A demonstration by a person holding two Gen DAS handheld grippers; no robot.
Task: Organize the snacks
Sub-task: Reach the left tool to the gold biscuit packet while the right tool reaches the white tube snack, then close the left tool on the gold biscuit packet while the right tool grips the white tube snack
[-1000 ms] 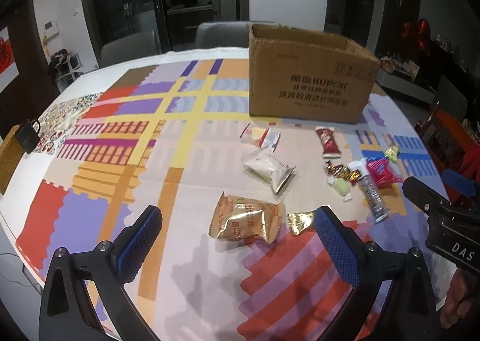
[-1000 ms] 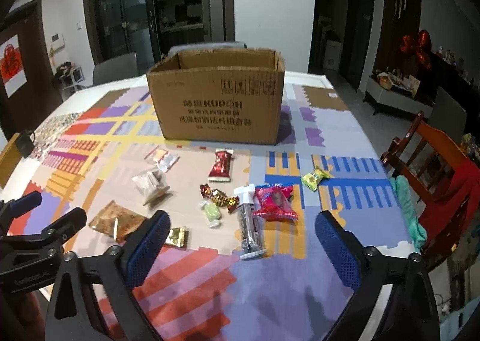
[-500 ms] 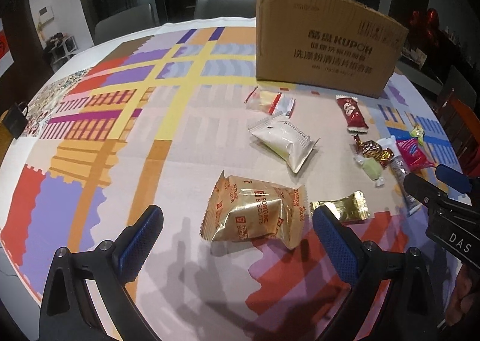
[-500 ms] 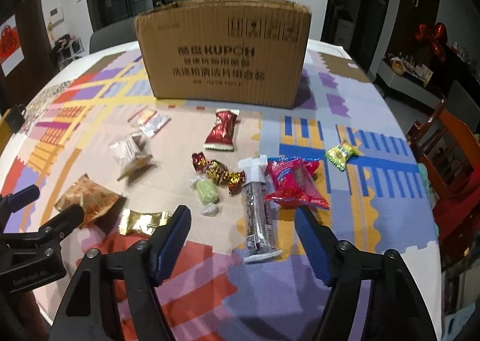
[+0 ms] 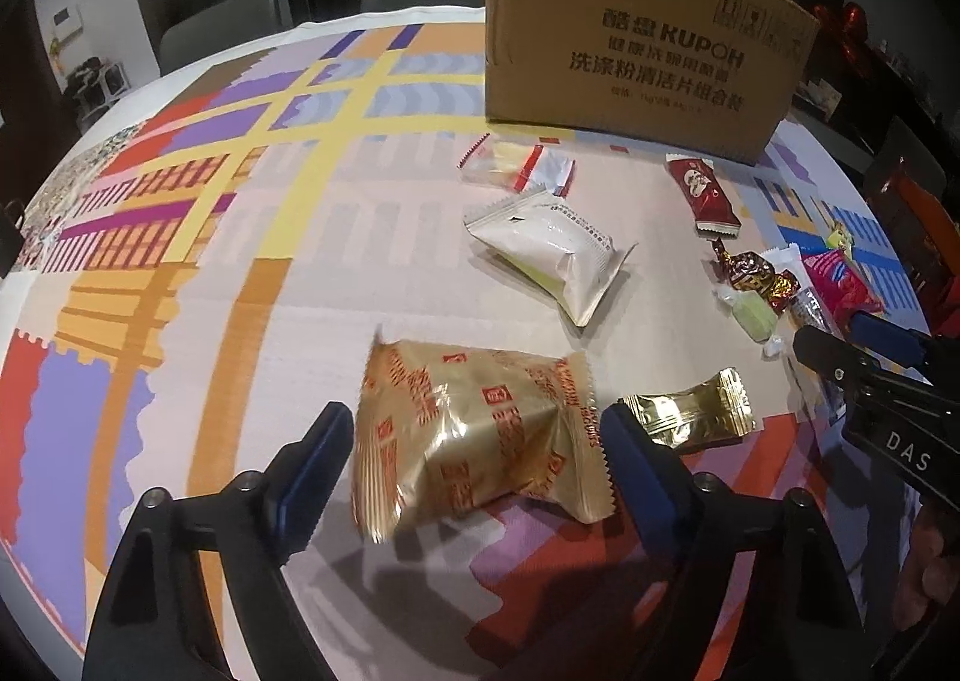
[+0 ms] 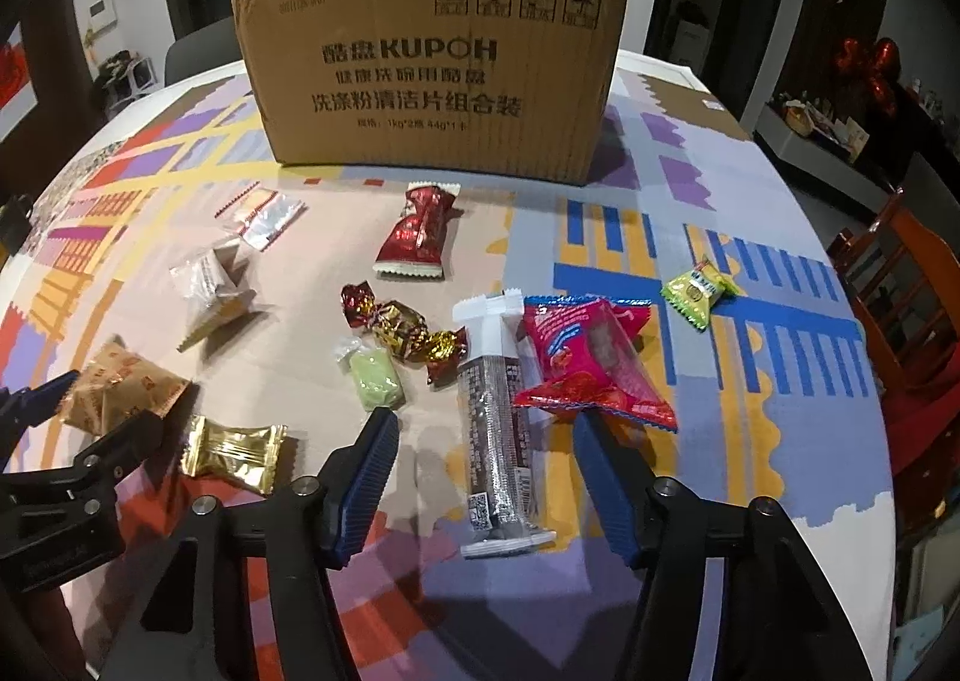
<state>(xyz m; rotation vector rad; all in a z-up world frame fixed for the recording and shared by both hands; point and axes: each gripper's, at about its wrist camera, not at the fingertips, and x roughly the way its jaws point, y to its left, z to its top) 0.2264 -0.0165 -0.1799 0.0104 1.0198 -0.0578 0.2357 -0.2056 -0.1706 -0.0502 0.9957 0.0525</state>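
Gold packet: lies on the tablecloth, between the two blue pads of the left gripper.
Left gripper: jaws have just been closing around the gold packet; the right pad is at the packet's edge, the left pad a little apart, so no firm grip is seen.
Long dark stick packet: lies between the fingers of the right gripper, nearer to the right pad but apart from both.
Right gripper: jaws have just been closing, half wide, nothing pressed.
Near snacks: small gold candy just beside the gold packet; pink packet touching the stick.
Cardboard box: upright at the far side, behind all the snacks.
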